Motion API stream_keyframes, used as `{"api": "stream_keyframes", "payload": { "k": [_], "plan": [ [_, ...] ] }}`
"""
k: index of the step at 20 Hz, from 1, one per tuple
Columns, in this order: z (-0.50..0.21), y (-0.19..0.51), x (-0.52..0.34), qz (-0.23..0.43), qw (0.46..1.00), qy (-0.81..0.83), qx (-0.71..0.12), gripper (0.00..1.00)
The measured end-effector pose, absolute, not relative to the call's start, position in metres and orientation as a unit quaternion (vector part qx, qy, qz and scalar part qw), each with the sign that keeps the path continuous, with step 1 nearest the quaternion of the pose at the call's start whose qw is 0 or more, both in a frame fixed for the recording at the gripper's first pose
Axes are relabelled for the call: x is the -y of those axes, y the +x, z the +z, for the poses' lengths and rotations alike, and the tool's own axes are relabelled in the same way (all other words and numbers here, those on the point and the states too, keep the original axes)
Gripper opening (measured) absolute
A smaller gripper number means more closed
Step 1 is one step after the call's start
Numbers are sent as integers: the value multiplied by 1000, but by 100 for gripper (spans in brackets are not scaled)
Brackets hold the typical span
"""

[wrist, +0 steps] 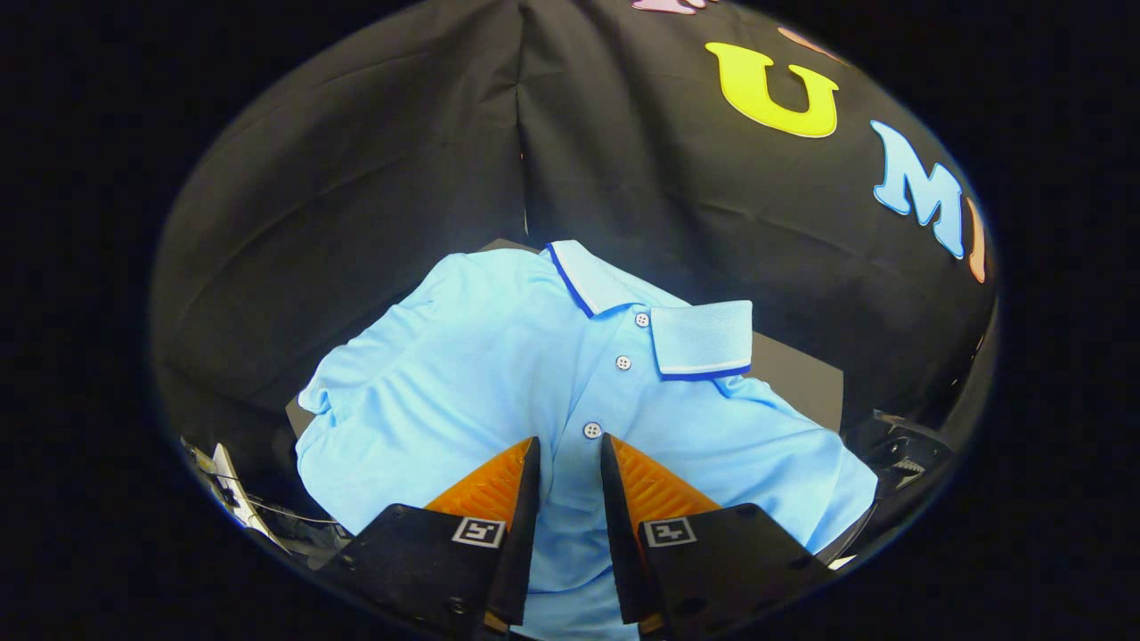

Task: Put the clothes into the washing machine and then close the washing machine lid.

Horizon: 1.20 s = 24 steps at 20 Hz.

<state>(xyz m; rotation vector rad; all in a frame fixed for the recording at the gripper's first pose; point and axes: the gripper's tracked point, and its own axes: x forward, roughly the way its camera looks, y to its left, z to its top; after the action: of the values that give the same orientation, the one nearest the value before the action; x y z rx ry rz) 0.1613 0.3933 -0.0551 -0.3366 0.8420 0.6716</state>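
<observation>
The gripper [570,445] is poised low over the shirt, its 2 fingers [499,485] parted by a narrow gap with a strip of the cloth showing between them. Whether the pads are actually pinching that strip I cannot tell; the fabric looks flat and smooth there, not bunched, so my guess is the fingers are set just above or lightly on it rather than clamped.

Just ahead of the fingertips lies the light blue short-sleeved polo shirt [445,383] of knitted cotton, spread face up with its placket running straight away from the gap. 3 small white buttons [592,430] line that placket, the nearest sitting right at the fingertips. That reads as deliberate: the middle of the chest is a fair place to gather cloth so the sleeves trail evenly when lifted.

Further on, the collar with its dark blue trim [699,343] is folded open to either side. The shirt rests on a flat dark grey board [797,374], whose corner pokes out beyond the right shoulder, and it hides most of that surface.

Behind everything hangs the black cloth wall [356,178] of the booth. I would judge the task barely begun: the shirt is not yet lifted.
</observation>
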Motion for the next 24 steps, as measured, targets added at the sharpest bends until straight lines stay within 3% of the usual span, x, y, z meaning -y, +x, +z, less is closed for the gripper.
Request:
{"api": "stream_keyframes", "payload": {
  "k": [1, 3, 4, 5, 24],
  "plan": [
    [-58, 165, -395, 317, 850, -150, -393, 42],
    [-57, 161, -396, 320, 850, -162, -385, 11],
    [-52, 162, -396, 319, 857, -158, -373, 10],
    [-52, 164, -399, 316, 859, -156, -371, 2],
    [39, 161, -381, 328, 902, 18, -279, 1]
  ]
}}
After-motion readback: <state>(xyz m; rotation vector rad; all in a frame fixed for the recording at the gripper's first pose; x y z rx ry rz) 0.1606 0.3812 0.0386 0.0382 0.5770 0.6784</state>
